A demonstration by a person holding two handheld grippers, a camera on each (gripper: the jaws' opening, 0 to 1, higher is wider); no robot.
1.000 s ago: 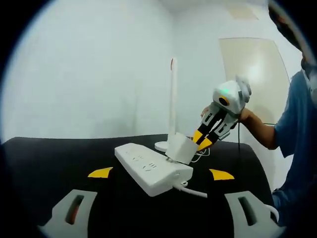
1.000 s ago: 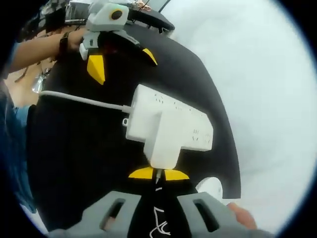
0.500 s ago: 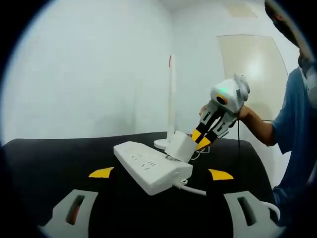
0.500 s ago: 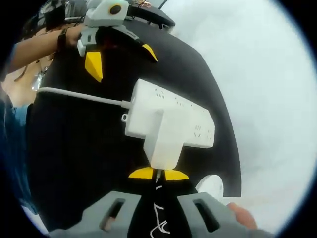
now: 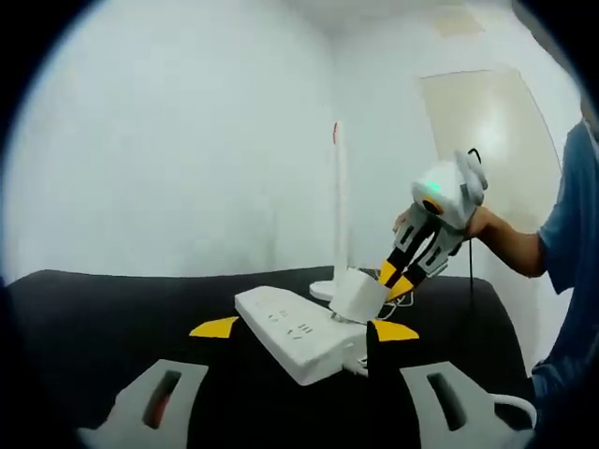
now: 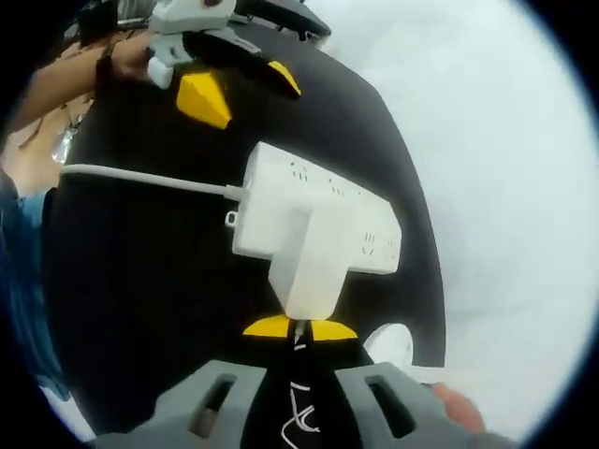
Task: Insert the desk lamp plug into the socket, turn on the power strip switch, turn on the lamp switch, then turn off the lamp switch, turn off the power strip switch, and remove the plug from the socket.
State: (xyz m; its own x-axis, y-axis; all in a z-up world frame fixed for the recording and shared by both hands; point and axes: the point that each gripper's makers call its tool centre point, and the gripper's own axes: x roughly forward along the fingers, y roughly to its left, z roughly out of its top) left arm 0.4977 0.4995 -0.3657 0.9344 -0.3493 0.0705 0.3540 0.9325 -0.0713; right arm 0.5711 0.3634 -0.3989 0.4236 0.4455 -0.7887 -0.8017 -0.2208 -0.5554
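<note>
Plug [image 5: 357,295]: left gripper view; white block at centre, seated on the near end of the strip [image 5: 298,330], tilted toward 1 o'clock.
Right gripper [image 5: 401,282]: comes in from 2 o'clock, yellow fingers [image 5: 387,273] clamped on the plug's far end; a hand [image 5: 487,224] holds it.
Strip: white, lies on the black bench [image 5: 84,327], running from 10 to 5 o'clock; its cord [image 5: 356,366] leaves the near end.
Lamp [image 5: 339,210]: thin white stem standing behind the plug at 12 o'clock, round base on the bench.
Left gripper [image 5: 304,329]: own yellow tips spread wide either side of the strip, holding nothing.

Plug [image 6: 307,265]: right gripper view; at centre, pressed into the strip [image 6: 323,222], which crosses behind it.
Right gripper [image 6: 299,328]: yellow tips closed on the plug's rear at 6 o'clock, where its thin cord [image 6: 298,407] comes out.
Strip cord [image 6: 140,178]: runs off toward 9 o'clock.
Left gripper [image 6: 243,86]: at 11 o'clock above the strip, fingers [image 6: 205,96] apart.
Lamp base [image 6: 393,342]: white disc at 4 o'clock on the bench [image 6: 140,281].
</note>
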